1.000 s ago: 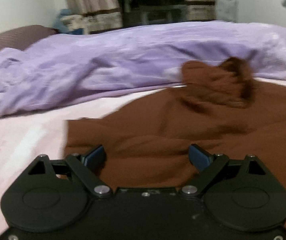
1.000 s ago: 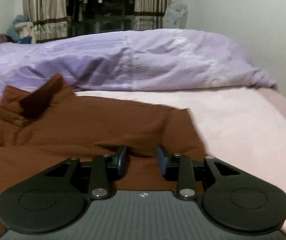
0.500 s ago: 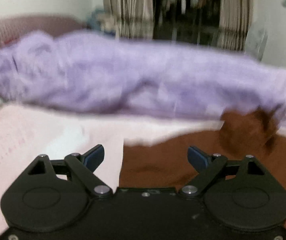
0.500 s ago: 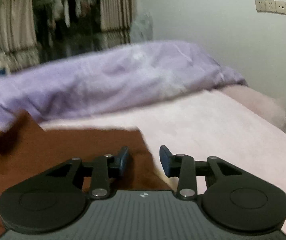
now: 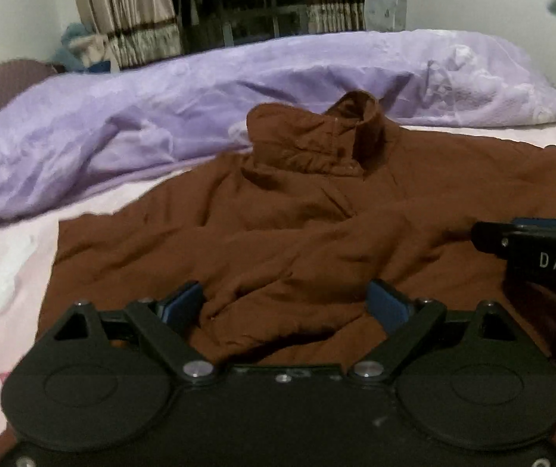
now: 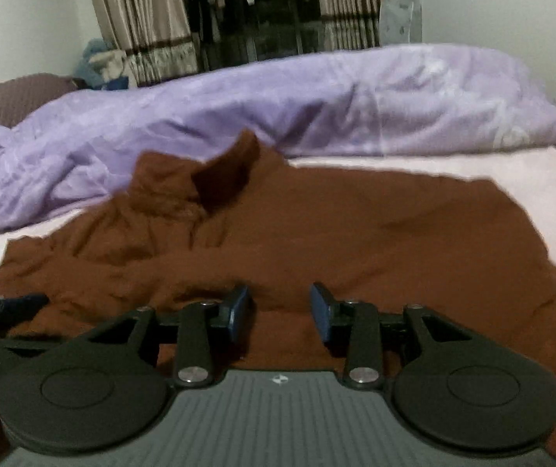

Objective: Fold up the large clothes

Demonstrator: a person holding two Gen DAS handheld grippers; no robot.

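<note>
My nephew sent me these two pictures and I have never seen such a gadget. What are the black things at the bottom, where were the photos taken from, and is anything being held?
Each picture comes from a small camera on a hand-held gripper, a two-fingered clamp that a person carries in each hand. One looks along the left gripper, the other along the right gripper; the black discs and blue-tipped fingers belong to them. Ahead lies a brown shirt, rumpled, its collar standing up, on a pink bed sheet. Behind it is a bunched purple duvet, then curtains. Both grippers are open over the shirt; nothing is held.
</note>
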